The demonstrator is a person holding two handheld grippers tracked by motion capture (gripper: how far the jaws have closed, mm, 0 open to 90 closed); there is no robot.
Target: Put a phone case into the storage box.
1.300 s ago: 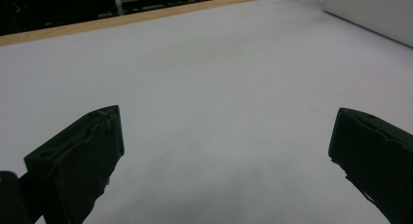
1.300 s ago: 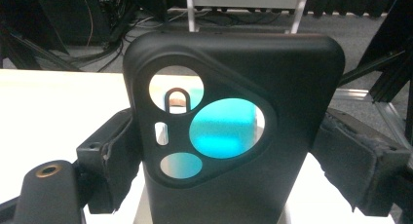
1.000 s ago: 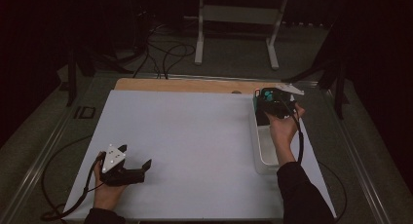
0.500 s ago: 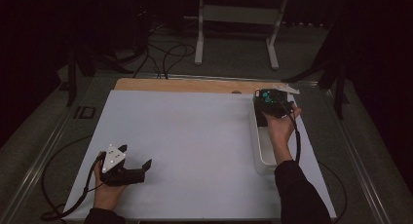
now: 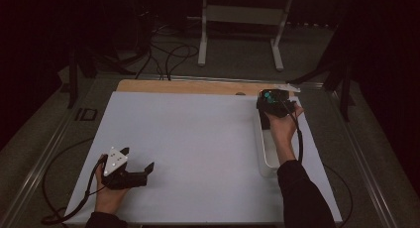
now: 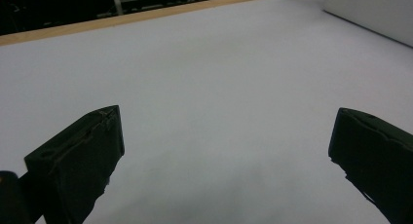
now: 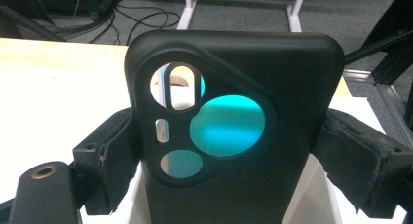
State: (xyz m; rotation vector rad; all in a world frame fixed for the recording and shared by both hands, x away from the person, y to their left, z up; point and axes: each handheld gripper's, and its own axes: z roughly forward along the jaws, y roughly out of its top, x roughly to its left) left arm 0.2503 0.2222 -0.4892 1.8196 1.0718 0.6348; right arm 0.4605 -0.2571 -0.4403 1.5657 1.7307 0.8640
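Note:
A black phone case [image 7: 234, 63] with camera cut-outs that show teal stands upright between the jaws of my right gripper [image 7: 224, 146], which is shut on its two sides. In the high view that gripper [image 5: 272, 101] holds the phone case [image 5: 270, 95] over the far end of a long white bin [image 5: 266, 153] at the table's right. My left gripper [image 5: 137, 157] rests low on the white table top [image 5: 198, 139] near the front left corner. Its jaws stand wide apart, with nothing between them, in the left gripper view [image 6: 226, 151].
A wooden strip [image 5: 188, 86] runs along the table's far edge. A metal stand [image 5: 240, 20] and loose cables [image 5: 168, 54] lie on the floor beyond it. The white bin's wall [image 6: 370, 9] shows far right of the left gripper. A cable [image 5: 64, 188] trails off the front left.
My right gripper has shifted slightly to the left with the phone case, still over the bin's far end. The left gripper has not moved.

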